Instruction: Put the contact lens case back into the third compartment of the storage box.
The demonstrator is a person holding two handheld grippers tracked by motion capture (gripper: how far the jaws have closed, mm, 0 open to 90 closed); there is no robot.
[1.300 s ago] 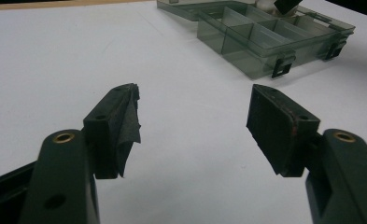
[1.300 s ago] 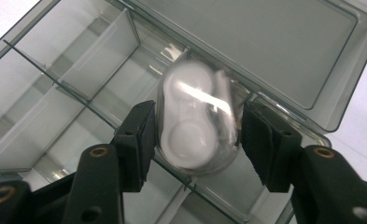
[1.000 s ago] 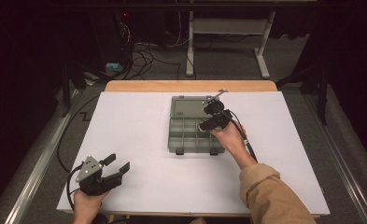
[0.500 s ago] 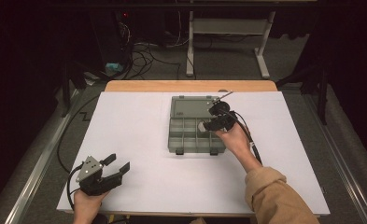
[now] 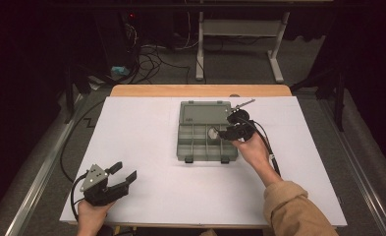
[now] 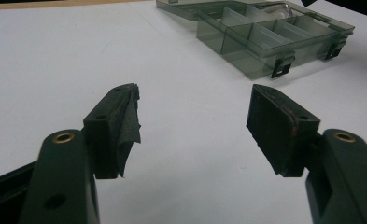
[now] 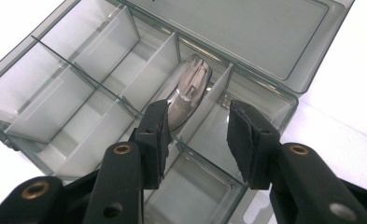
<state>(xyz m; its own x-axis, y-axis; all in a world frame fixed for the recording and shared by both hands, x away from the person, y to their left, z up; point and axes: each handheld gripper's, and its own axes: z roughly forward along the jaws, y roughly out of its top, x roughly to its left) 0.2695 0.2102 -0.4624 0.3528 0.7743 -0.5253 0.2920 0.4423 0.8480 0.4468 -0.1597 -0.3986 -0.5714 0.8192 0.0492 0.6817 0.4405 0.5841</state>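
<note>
With its jaws half spread and just closing on nothing, the right gripper (image 7: 195, 140) hovered over the silvery metal clip (image 7: 187, 95) in the compartment box (image 5: 204, 132) and needed to straddle it squarely, clear of the dividers.

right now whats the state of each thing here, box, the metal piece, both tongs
compartment box: lid open, laid back flat on the table
metal piece: lying in one compartment, nothing gripping it
right tongs: jaws apart over the box, have just been closing, nothing between the pads
left tongs: jaws wide open, empty, over bare table
slim tool: lying beside the lid
</note>
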